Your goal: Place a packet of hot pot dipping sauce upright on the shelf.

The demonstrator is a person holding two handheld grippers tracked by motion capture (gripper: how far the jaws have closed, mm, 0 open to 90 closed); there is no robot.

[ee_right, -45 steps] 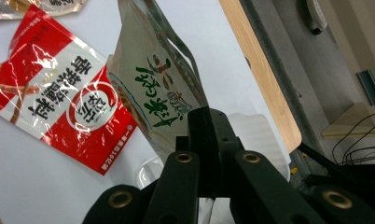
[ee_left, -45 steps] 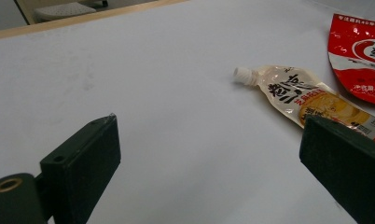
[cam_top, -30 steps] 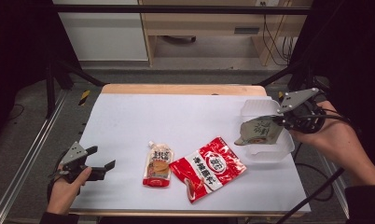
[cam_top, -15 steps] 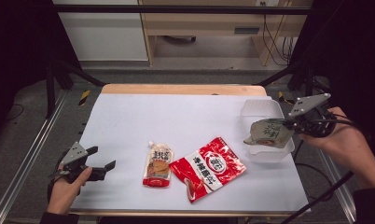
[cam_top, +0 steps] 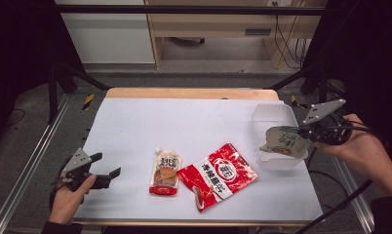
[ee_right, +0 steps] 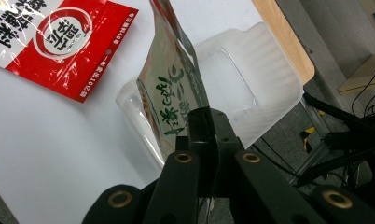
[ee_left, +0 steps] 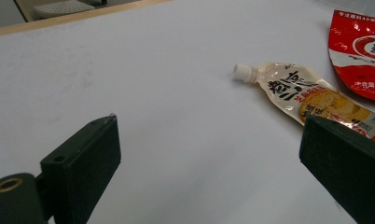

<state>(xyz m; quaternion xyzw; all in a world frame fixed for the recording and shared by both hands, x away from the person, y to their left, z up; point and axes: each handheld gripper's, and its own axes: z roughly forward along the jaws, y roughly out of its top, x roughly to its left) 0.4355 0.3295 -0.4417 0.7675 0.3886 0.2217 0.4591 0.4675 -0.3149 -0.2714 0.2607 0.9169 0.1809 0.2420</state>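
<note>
Table (cam_top: 135, 126) under white sheeting spans the frame's centre, dark floor around. One clear tray (cam_top: 274, 117) sits at right. Three pouches: red (cam_top: 217, 174) and spouted (cam_top: 166, 171) lie bottom centre, green-lettered (cam_top: 284, 141) pinched above the tray by the right gripper (cam_top: 306, 130). Left gripper (cam_top: 113, 176) gapes wide, lower left.

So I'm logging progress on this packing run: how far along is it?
Early on. The clear plastic bin at the table's right has no packet lying in it yet. In hand: the right gripper is shut on a green-lettered pouch, held over the bin. Left to do: the spouted sauce pouch and the red snack bag lie on the white tabletop; the left gripper is open near the front left corner.
</note>
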